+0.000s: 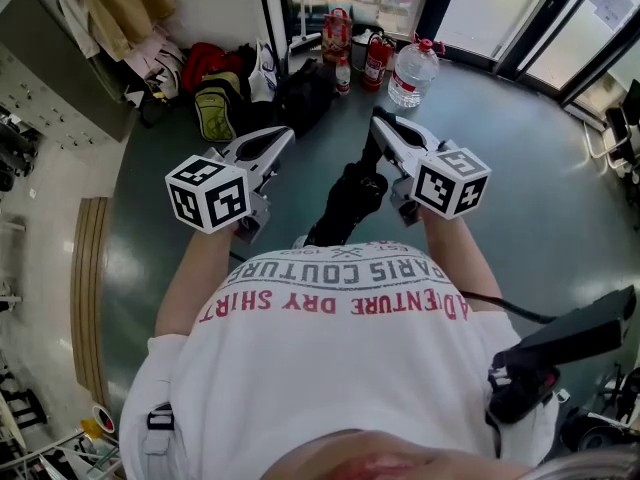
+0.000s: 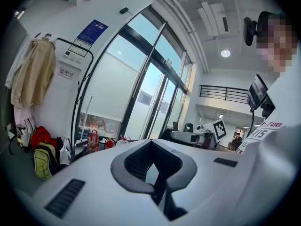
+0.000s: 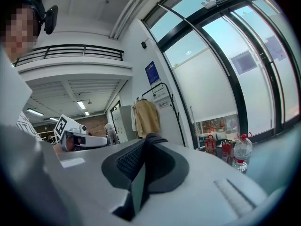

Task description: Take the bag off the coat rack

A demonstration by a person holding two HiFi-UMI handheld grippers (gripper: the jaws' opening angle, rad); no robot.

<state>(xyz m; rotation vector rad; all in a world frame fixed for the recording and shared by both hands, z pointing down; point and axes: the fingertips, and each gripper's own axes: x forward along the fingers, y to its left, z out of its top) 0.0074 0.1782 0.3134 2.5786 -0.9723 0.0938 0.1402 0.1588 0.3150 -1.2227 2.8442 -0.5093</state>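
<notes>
White T-shirt (image 1: 340,368) fills the lower head view; just beyond it both grippers are held out, well short of anything. Right of centre, the right gripper (image 1: 379,120) has its jaws closed together on nothing. Left of centre, the left gripper (image 1: 284,136) has its jaws a little apart and is also empty. Farther on, backpacks (image 1: 215,106) lie on the floor. Farthest, at upper left, stands the coat rack (image 2: 77,109) with a beige coat (image 1: 120,3). A pale bag (image 2: 22,128) seems to hang below the coat, though this is unclear. So the bag lies ahead and leftward, well apart from both grippers, and the left gripper is probably the nearer.
</notes>
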